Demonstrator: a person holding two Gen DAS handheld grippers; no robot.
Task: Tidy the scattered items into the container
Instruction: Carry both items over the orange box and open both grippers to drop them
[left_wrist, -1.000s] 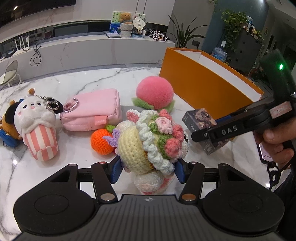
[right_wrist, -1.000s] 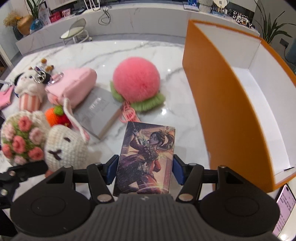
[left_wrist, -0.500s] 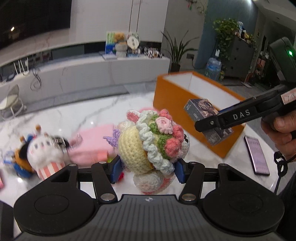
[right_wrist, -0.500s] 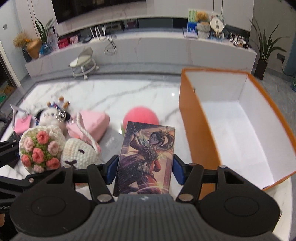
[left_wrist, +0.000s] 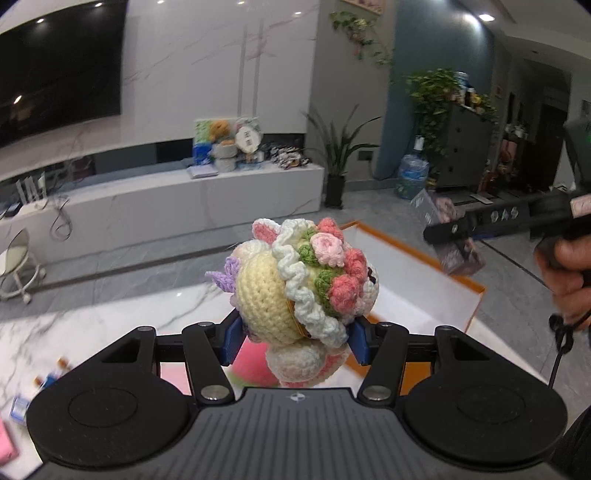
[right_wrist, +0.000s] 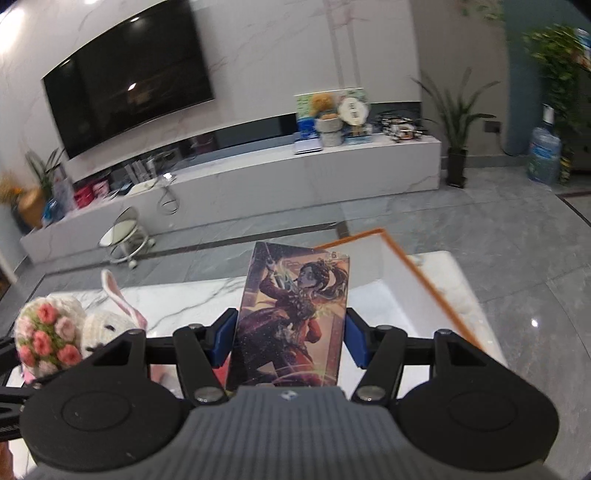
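Observation:
My left gripper (left_wrist: 293, 338) is shut on a crocheted bunny with a flower bouquet (left_wrist: 295, 284) and holds it high above the marble table (left_wrist: 122, 314). My right gripper (right_wrist: 290, 341) is shut on a box with a printed anime figure (right_wrist: 291, 314), also raised. The orange container with white inside (left_wrist: 417, 280) lies ahead and below; its orange rim (right_wrist: 424, 280) shows behind the box in the right wrist view. The right gripper with its box (left_wrist: 450, 236) shows at the right of the left wrist view. The bunny (right_wrist: 62, 328) shows at the left of the right wrist view.
A pink plush item (left_wrist: 251, 363) lies on the table under the bunny. Small items (left_wrist: 22, 406) sit at the table's left edge. Beyond the table are grey floor, a white TV bench (right_wrist: 295, 177), a stool (right_wrist: 125, 236) and plants.
Both grippers have risen well above the table with their loads and tilted up, so the room now fills the views. The container now sits lower in both views.

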